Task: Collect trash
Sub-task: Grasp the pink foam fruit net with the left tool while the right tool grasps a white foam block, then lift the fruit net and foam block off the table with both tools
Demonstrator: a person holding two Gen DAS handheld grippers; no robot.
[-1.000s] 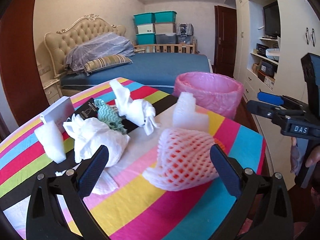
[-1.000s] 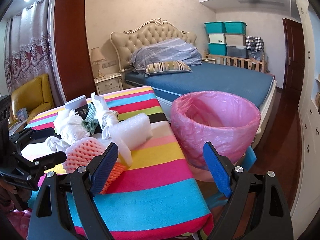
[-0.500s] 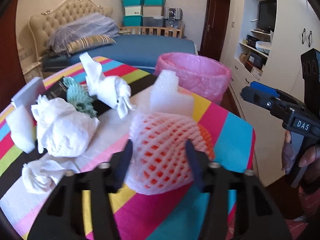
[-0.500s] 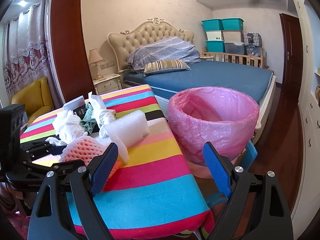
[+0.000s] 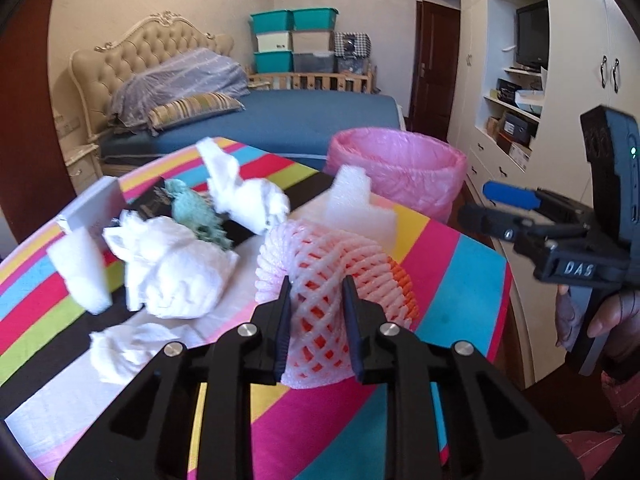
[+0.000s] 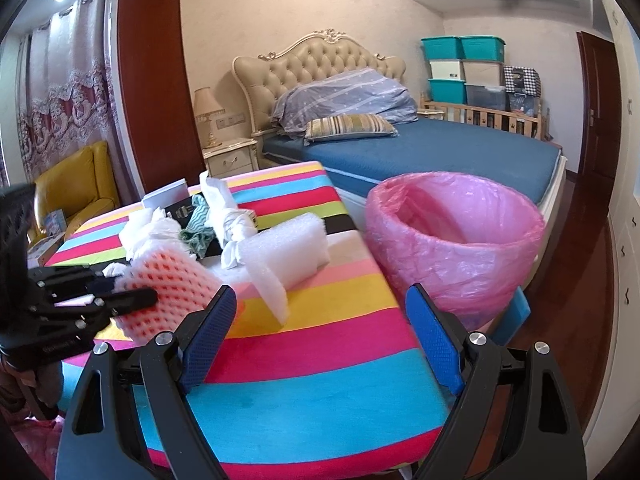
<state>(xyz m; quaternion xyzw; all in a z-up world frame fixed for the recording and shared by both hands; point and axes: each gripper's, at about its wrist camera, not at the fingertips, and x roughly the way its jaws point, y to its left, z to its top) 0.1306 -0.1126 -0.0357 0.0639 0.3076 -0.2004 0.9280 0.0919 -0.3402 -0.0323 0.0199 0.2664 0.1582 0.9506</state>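
Note:
My left gripper [image 5: 316, 280] is shut on a pink foam fruit net [image 5: 332, 256], which its pads squeeze narrow in the middle above the striped table [image 5: 460, 280]. In the right wrist view the same net [image 6: 172, 276] sits at the left with the left gripper [image 6: 136, 288] on it. My right gripper [image 6: 320, 294] stands open over the table's near edge with nothing between its fingers. A pink-lined bin [image 6: 456, 240] stands beyond the table's right edge. A white foam block [image 6: 288, 248], crumpled tissues [image 5: 172, 268] and a teal wrapper [image 5: 196, 212] lie on the table.
A white box [image 5: 92, 204] and a small foam piece [image 5: 80, 268] lie at the table's far left. A blue bed [image 6: 440, 152] lies behind the table and bin. White cabinets [image 5: 520, 120] line the right wall, and a yellow armchair [image 6: 76, 184] stands far left.
The left gripper's jaws went from wide open to closed on the foam net, which is now pinched and lifted a little. The right gripper has stayed where it was.

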